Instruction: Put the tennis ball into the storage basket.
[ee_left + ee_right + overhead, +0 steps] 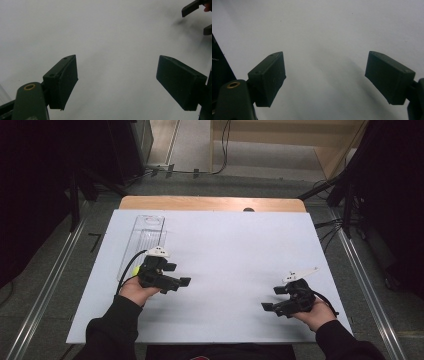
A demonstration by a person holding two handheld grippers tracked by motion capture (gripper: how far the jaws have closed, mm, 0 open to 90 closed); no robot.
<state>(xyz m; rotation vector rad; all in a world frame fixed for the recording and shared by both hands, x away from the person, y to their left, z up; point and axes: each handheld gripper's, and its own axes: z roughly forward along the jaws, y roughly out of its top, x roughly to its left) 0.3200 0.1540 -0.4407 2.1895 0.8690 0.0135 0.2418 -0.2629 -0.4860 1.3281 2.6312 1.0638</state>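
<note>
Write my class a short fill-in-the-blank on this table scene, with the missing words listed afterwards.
1. The clear tray lies on the ____ side of the white sheet in the high view.
2. The left gripper has its jaws ____, with nothing between them.
3. The right gripper holds ____.
4. Each gripper is held in a person's ____.

Missing words: left; open; nothing; hand

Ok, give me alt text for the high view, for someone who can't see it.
Two hands hold black two-jaw grippers over a white sheet-covered table, jaws open and empty: left gripper, right gripper. A clear plastic rectangular tray lies just beyond the left gripper.
</note>
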